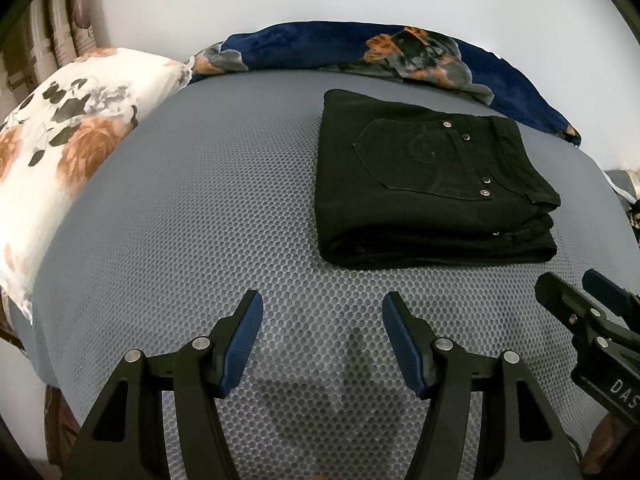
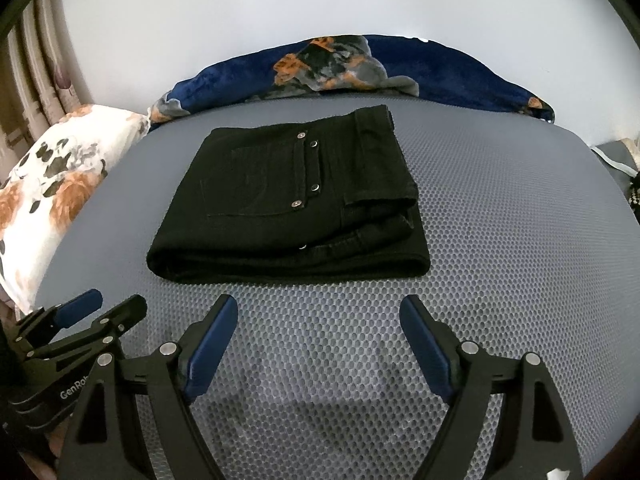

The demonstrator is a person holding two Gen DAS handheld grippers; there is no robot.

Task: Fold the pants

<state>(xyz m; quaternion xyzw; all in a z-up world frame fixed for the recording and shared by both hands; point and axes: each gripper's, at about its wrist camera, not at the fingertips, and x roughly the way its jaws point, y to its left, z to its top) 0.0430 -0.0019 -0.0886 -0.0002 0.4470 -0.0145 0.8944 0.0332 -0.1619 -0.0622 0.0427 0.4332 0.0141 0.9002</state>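
Pants (image 1: 424, 184) look fully folded on the bed (image 1: 200, 208); left hand-held gripper (image 1: 322, 316) and right hand-held gripper (image 2: 318, 318) both spread, empty, likely just retract.

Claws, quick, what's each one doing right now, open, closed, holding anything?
Left claw: open, holding nothing, short of the folded black pants.
Right claw: open, holding nothing.

Black pants (image 1: 424, 184); grey honeycomb mat (image 1: 224, 216); navy blanket (image 1: 320, 46)
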